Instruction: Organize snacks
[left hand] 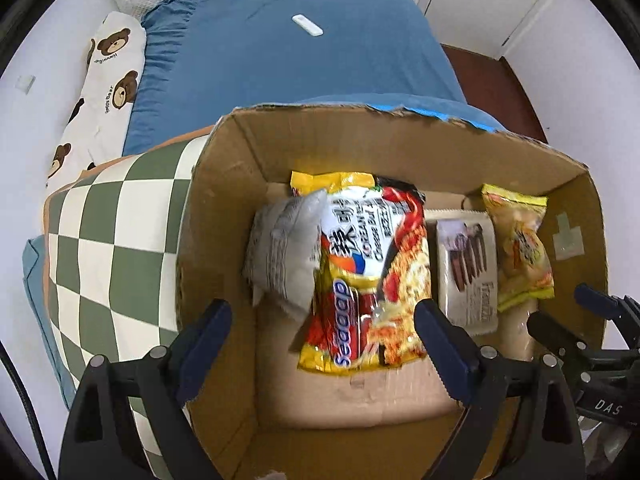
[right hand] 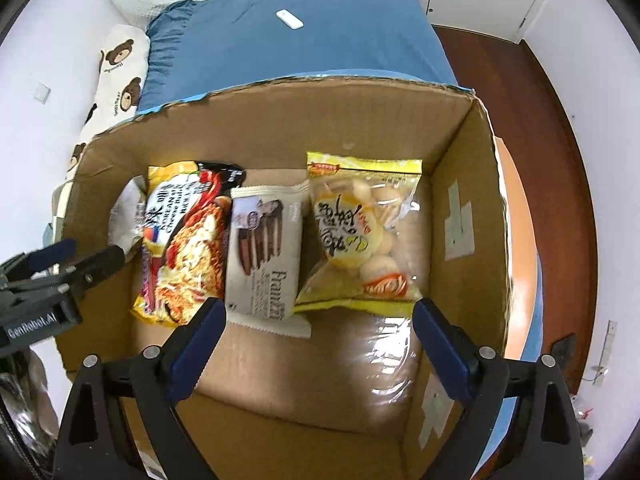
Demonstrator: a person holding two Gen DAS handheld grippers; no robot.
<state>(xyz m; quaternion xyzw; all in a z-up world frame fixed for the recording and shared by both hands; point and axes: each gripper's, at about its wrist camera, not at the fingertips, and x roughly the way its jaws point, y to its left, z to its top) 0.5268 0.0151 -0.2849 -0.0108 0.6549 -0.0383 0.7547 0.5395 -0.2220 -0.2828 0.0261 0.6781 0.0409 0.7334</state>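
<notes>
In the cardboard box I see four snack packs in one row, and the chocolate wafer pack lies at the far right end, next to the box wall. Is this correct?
Not quite. The wafer pack is not at the right end: it lies between the noodle pack and the yellow bun bag, which is nearest the right wall of the cardboard box. The right wrist view shows this. The rest holds.

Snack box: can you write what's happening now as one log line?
cardboard box: four snack packets in a row | left gripper: open, empty | right gripper: open, empty

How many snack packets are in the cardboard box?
4, in a row: grey packet far left, noodle packet, wafer packet, yellow bun bag rightmost. More may lie hidden underneath.
</notes>
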